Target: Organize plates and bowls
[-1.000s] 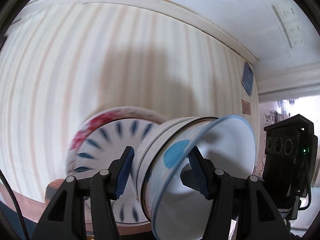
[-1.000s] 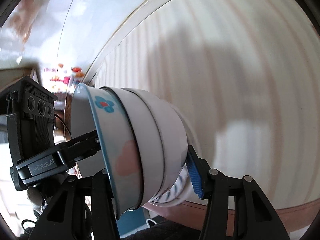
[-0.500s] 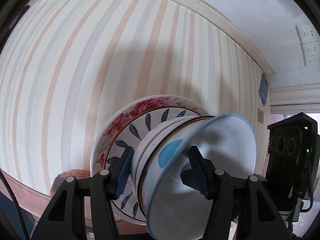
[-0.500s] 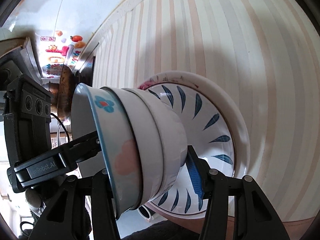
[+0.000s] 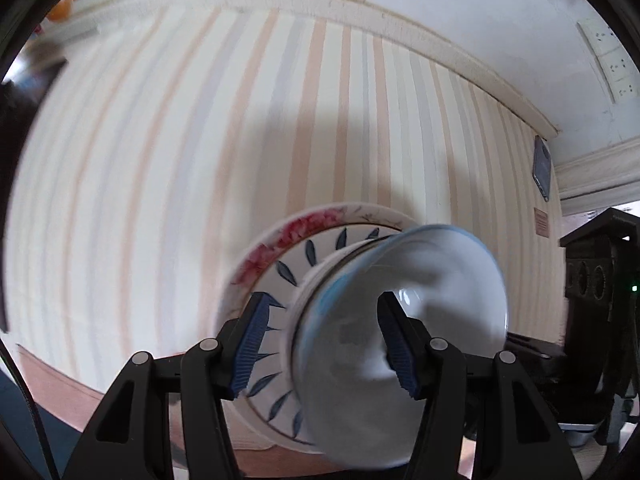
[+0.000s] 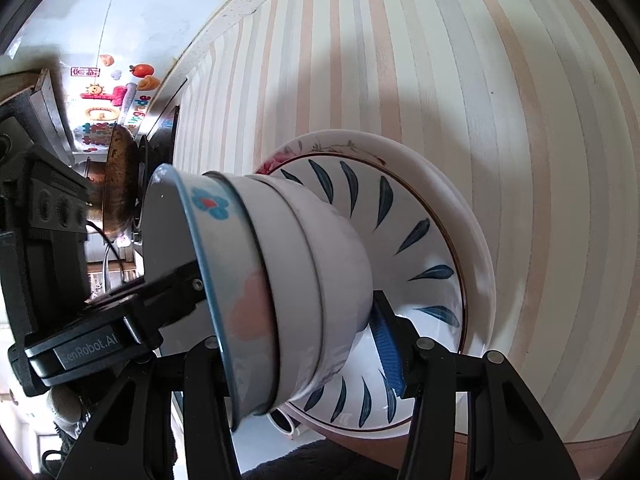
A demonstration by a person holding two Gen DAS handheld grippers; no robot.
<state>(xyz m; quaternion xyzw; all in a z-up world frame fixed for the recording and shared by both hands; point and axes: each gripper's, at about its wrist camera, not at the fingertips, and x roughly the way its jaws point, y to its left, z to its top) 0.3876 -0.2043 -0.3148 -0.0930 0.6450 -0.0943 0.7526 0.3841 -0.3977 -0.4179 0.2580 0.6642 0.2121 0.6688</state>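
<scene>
A nested stack of white bowls (image 6: 288,280), the top one blue-rimmed with a blue flower, is held between both grippers. My left gripper (image 5: 324,344) is shut on the stack's rim (image 5: 400,320), one finger inside the top bowl. My right gripper (image 6: 304,344) is shut on the opposite side of the stack. The stack is over a blue-leaf plate (image 6: 400,216) (image 5: 288,272), which lies on a larger rose-patterned plate (image 6: 472,216) (image 5: 296,232). I cannot tell whether the stack touches the plate.
The plates rest on a striped tablecloth (image 5: 200,160) (image 6: 480,80). A brown table edge (image 5: 60,392) shows at the lower left. A dark pan (image 6: 120,184) and a stove stand at the far left in the right wrist view. A phone (image 5: 542,168) lies at the far right.
Both grippers moved with the bowl stack; the plates now sit more centred behind it. The left wrist view is blurred by motion. Both grips are unchanged.
</scene>
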